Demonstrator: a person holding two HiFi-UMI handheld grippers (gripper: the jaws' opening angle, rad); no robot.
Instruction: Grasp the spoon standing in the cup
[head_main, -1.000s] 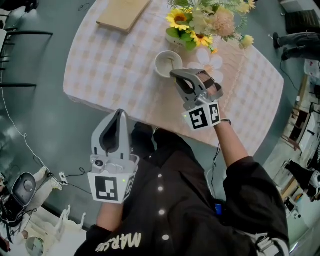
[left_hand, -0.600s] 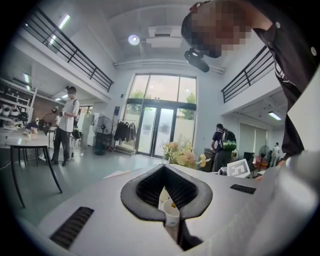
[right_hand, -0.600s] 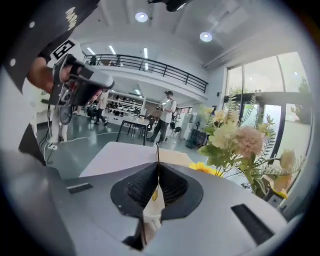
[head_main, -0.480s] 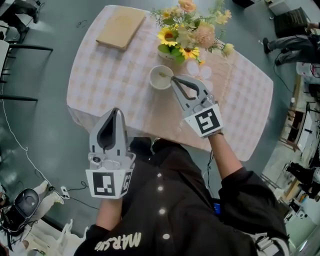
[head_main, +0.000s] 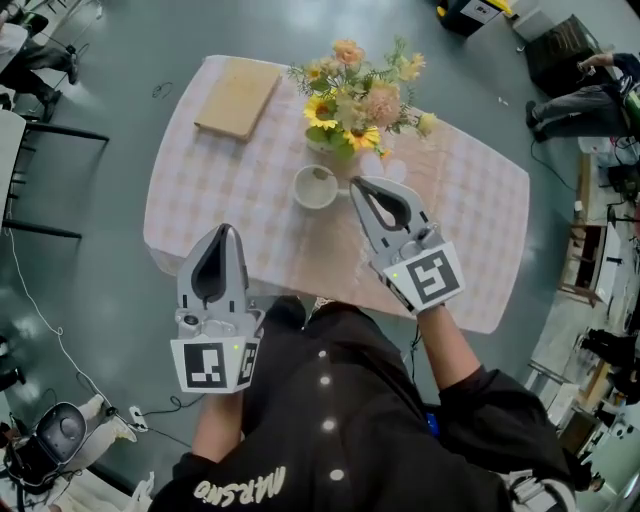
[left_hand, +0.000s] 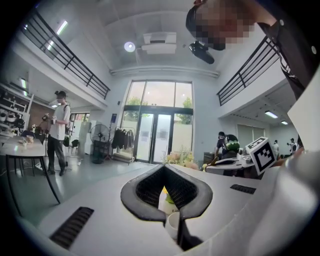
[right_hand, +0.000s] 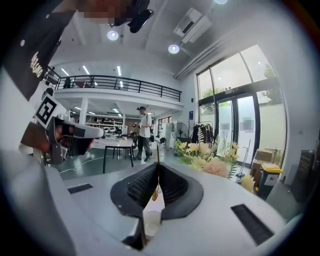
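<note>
**Right gripper held the spoon over the table**

The right gripper (right_hand: 158, 164) had its 2 jaws closed on the spoon (right_hand: 155, 194). In the right gripper view the thin handle stood up past the tips, and the gold bowl hung down in the hollow between the jaws. The spoon stood nearly upright. The white cup (right_hand: 151, 220) showed below the bowl, farther off, through the same gap. I could not tell from that view whether the bowl was clear of the rim.

From the head view the right gripper (head_main: 356, 184) was over the table (head_main: 230, 190), its tips just beside the cup (head_main: 310, 195), on the cup's right. The spoon was too small to make out there. The flowers (head_main: 355, 95) stood just behind the cup, and a board (head_main: 238, 97) lay near the far left corner of the checked cloth.

The left gripper (head_main: 225, 230) was at the near edge of the table, well apart from the cup. In the left gripper view its jaws (left_hand: 164, 167) met at the tips with nothing gripped. The cup (left_hand: 172, 225) showed through their gap.
</note>
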